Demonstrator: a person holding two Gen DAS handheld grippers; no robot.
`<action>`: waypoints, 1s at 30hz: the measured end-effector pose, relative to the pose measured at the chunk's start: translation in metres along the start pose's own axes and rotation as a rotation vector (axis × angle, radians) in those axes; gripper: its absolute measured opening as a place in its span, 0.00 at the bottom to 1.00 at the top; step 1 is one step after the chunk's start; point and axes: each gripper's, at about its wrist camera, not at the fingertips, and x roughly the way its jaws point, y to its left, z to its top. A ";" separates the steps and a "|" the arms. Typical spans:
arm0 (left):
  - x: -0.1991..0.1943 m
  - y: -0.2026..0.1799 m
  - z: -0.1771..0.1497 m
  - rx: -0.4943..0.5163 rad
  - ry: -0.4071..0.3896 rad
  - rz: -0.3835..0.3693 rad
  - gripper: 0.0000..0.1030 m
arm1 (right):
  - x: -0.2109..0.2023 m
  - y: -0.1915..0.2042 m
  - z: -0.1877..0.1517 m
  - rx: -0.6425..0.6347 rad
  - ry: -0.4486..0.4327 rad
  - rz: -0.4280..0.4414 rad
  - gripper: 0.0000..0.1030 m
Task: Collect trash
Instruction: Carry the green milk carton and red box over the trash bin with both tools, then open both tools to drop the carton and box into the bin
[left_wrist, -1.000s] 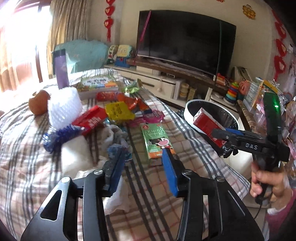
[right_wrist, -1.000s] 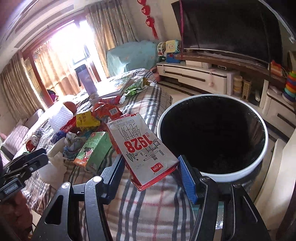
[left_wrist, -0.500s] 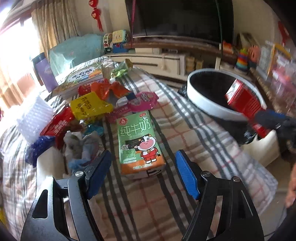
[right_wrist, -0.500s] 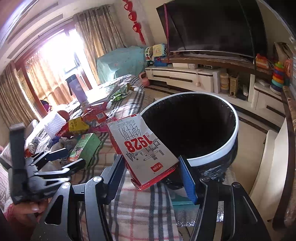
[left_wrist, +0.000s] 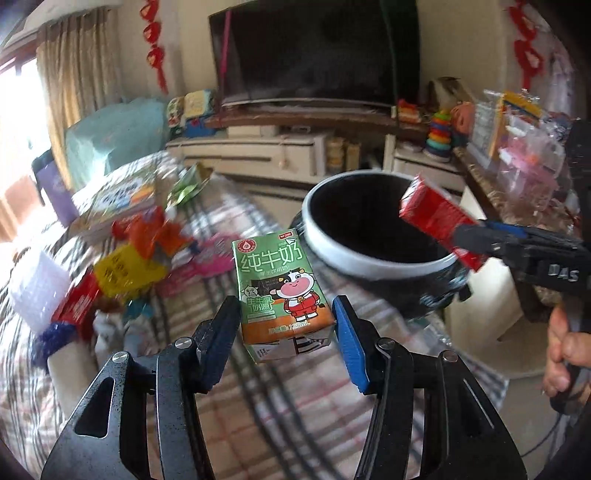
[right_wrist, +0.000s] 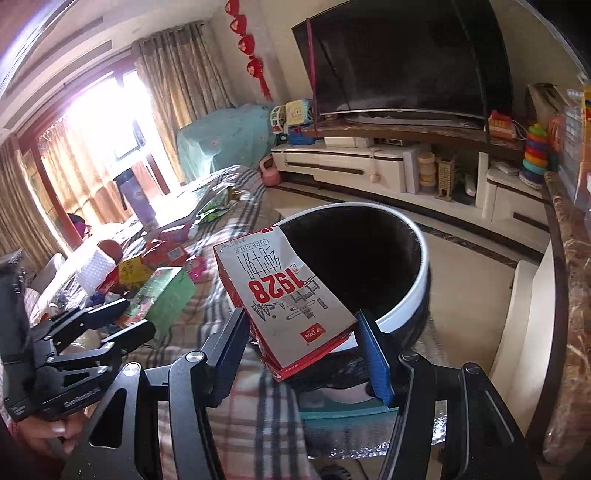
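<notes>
A green milk carton (left_wrist: 280, 291) sits between the pads of my left gripper (left_wrist: 285, 310). Its jaws are closing and both pads touch the carton's sides. The carton stays sharp while the striped bedcover (left_wrist: 280, 413) behind it blurs. My right gripper (right_wrist: 301, 319) is shut on a red and white milk carton (right_wrist: 284, 295) marked 1928. It holds the carton tilted over the near rim of the black bin (right_wrist: 421, 280). In the left wrist view the red carton (left_wrist: 436, 218) hangs over the bin's (left_wrist: 369, 258) mouth. The left gripper (right_wrist: 122, 317) shows at the lower left of the right wrist view.
Several wrappers, a yellow packet (left_wrist: 125, 273), white foam wrap (left_wrist: 35, 291) and a book lie on the bedcover. A purple bottle (right_wrist: 136, 199) stands at the far end. A TV cabinet (right_wrist: 351, 166) and television are behind the bin; a shelf edge (right_wrist: 569, 280) runs along the right.
My left gripper moved forward over the bedcover to the green carton, opened around it and closed in on it. My right gripper carried the red carton further over the bin.
</notes>
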 end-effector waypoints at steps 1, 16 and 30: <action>-0.001 -0.004 0.003 0.008 -0.007 -0.009 0.50 | -0.001 -0.002 0.001 -0.001 -0.002 -0.009 0.58; 0.022 -0.038 0.045 0.055 -0.037 -0.115 0.50 | 0.014 -0.034 0.027 -0.004 0.029 -0.076 0.58; 0.050 -0.045 0.066 0.026 -0.014 -0.173 0.50 | 0.031 -0.043 0.046 -0.028 0.058 -0.098 0.58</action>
